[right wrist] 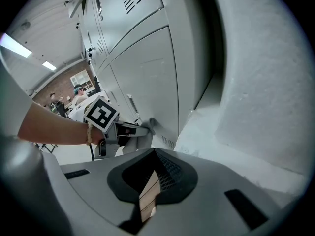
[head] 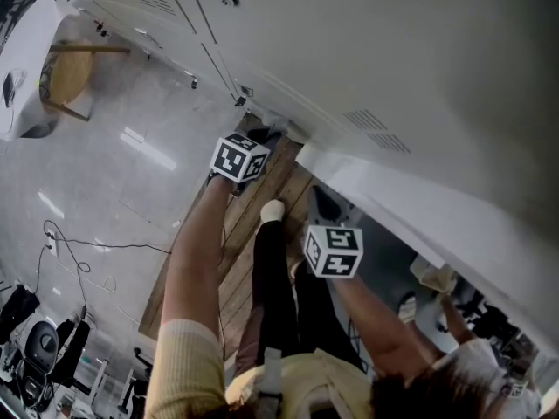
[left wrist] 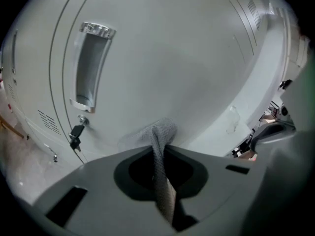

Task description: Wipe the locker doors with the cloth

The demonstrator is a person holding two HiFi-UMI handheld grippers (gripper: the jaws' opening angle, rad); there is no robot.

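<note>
One cloth (left wrist: 162, 130): grey, open knit weave, soft and light. Your left gripper (left wrist: 160, 154) holds it, jaws clamped on a gathered fold. The free end is bunched against the lower part of a locker door (left wrist: 172, 58).

Handling, as judged:
- Limp, with no stiffness of its own, so it is likely to drag and roll up under pressure.
- Not fragile, and its weight is negligible.
- Best hold is well back from the hem, on a doubled fold. That way a pad of fabric stands proud of the jaws and no jaw tip meets the paint.

One locker door: pale grey painted sheet metal, smooth with a faint sheen, a flat panel bounded by thin seams.

Fittings:
- One recessed handle (left wrist: 91, 68), an oblong pocket with a bright upper rim.
- One key (left wrist: 75, 132), dark, hanging from the lock just below the handle.
- One set of vent slots (left wrist: 47, 120), short parallel cuts to the handle's lower left.

One right gripper (right wrist: 152, 181): jaws drawn almost together on nothing, the ribbed pad exposed. A sliver of wooden floor (head: 238, 278) shows through the slit. You hold it well apart from the cloth, and it has no part in the wipe.
</note>
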